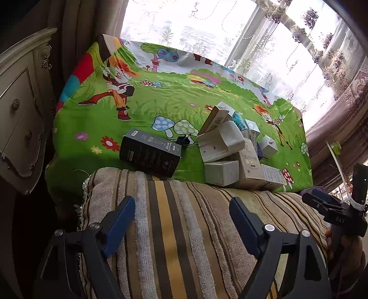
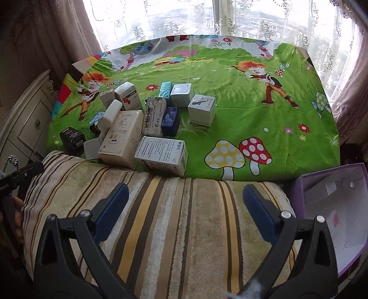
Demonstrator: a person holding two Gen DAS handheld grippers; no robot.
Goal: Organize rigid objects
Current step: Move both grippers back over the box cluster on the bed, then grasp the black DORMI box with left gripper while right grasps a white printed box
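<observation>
Several small cartons lie in a heap on a green cartoon-print cloth (image 2: 253, 110). Among them are a tall beige carton (image 2: 122, 138), a white carton with printed text (image 2: 161, 155), a blue box (image 2: 170, 120) and a white cube box (image 2: 202, 110). A black box (image 1: 150, 153) lies apart at the left of the heap (image 1: 230, 149). My left gripper (image 1: 181, 204) hangs open over a striped cushion (image 1: 184, 241), short of the cartons, holding nothing. My right gripper (image 2: 185, 191) is also open and holds nothing above that cushion.
An open purple box (image 2: 333, 207) with a white inside stands at the cushion's right end. A cream cabinet with drawers (image 1: 20, 115) stands to the left of the cloth. Lace curtains and a bright window (image 2: 207, 18) run behind. The cloth's right half holds no cartons.
</observation>
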